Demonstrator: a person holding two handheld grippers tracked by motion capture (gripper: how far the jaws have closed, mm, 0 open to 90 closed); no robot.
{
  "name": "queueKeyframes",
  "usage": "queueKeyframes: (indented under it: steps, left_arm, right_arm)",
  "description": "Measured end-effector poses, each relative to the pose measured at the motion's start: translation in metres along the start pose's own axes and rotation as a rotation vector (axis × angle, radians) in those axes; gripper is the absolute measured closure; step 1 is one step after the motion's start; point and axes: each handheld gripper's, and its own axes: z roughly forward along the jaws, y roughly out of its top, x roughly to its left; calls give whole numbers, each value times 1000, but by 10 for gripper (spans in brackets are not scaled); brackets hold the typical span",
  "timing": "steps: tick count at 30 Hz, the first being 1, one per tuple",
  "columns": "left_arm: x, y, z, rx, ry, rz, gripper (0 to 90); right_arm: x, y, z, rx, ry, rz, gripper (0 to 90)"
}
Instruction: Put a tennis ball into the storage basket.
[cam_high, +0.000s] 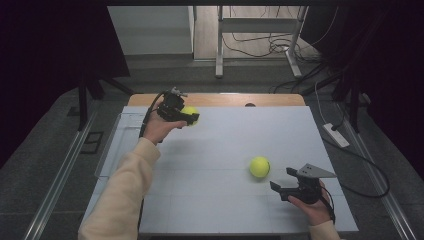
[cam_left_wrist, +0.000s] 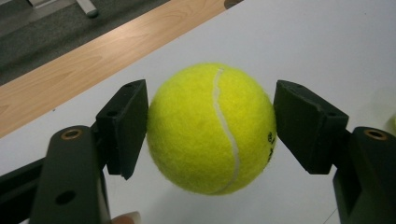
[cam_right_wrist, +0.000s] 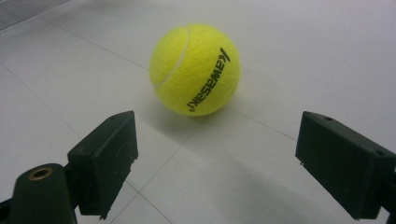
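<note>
The left gripper (cam_high: 192, 118) is raised near the far left corner of the tabletop (cam_high: 210, 200), its jaws pinching a tennis ball (cam_left_wrist: 212, 128) by its two sides, clear of the surface. A second tennis ball (cam_high: 259, 167) rests on the tabletop toward the near right, straight ahead of the right gripper (cam_high: 282, 182) and just beyond its spread, empty jaws. That hand is by far the nearer to it, and nothing stands between; being round, the ball could roll off at a one-sided touch.
</note>
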Motion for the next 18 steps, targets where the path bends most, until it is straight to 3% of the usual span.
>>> queueKeyframes:
  steps: [18]
  left_arm:
    - [13, -7, -14, -8, 28, -15, 296]
  right_arm:
    - [0, 0, 0, 2, -1, 0, 125]
